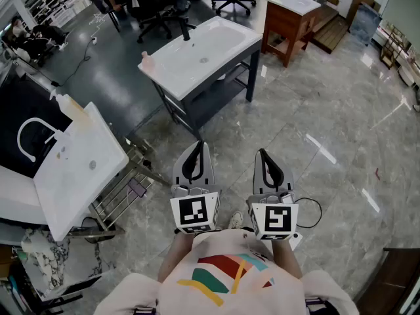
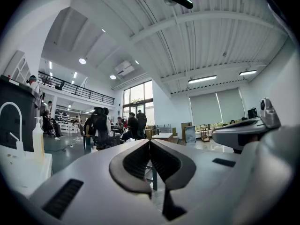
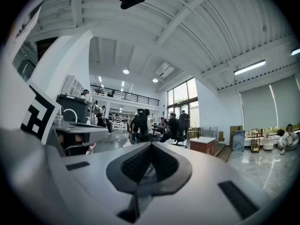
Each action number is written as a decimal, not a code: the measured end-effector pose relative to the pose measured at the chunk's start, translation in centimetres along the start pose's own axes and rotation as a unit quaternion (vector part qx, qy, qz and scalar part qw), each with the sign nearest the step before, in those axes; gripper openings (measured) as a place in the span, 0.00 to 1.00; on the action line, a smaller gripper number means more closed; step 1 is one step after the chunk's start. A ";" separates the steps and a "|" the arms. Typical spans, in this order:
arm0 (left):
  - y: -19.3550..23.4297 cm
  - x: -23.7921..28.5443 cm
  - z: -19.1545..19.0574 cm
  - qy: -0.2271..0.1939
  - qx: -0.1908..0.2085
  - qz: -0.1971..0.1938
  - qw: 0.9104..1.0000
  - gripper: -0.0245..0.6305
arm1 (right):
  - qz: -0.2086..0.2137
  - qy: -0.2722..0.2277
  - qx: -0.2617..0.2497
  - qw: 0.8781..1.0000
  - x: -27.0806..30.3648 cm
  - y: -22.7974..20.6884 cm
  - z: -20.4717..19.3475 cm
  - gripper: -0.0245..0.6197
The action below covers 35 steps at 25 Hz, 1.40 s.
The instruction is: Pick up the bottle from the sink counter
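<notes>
A pale bottle (image 1: 67,105) stands at the back corner of the white sink counter (image 1: 98,176) on my left, beside a white arched faucet (image 1: 29,136). The left gripper view shows that bottle (image 2: 38,139) at its far left edge. A small pinkish bottle (image 1: 148,62) stands on the left corner of a second white sink counter (image 1: 226,41) straight ahead. My left gripper (image 1: 199,145) and right gripper (image 1: 262,153) are held side by side over the floor, well short of both counters. Both are shut and hold nothing, as the left gripper (image 2: 150,141) and right gripper (image 3: 151,144) show in their own views.
A wooden vanity (image 1: 283,25) with a white basin stands at the back right. Office chairs (image 1: 157,8) and seated people are behind the middle counter. A metal rack (image 1: 121,189) sticks out under the left counter. Grey marble floor (image 1: 328,110) spreads to the right.
</notes>
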<state>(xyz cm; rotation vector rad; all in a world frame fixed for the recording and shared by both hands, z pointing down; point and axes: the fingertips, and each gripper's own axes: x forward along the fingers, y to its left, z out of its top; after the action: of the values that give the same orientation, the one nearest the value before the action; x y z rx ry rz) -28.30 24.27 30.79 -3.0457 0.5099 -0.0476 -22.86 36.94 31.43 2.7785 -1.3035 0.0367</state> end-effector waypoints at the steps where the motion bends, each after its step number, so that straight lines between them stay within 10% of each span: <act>1: 0.0 0.2 -0.1 -0.001 0.000 0.001 1.000 0.07 | -0.001 -0.001 -0.001 1.000 0.2 -0.2 -0.1 0.06; 35: 1.5 12.5 -1.3 -0.019 -0.010 0.005 1.000 0.07 | 0.025 -0.048 -0.026 0.998 9.7 -5.8 1.3 0.06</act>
<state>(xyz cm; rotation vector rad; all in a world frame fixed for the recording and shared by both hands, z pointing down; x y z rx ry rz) -17.07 18.70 32.25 -3.0560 0.5267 0.0159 -12.23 33.09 30.31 2.7354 -1.3738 -0.1276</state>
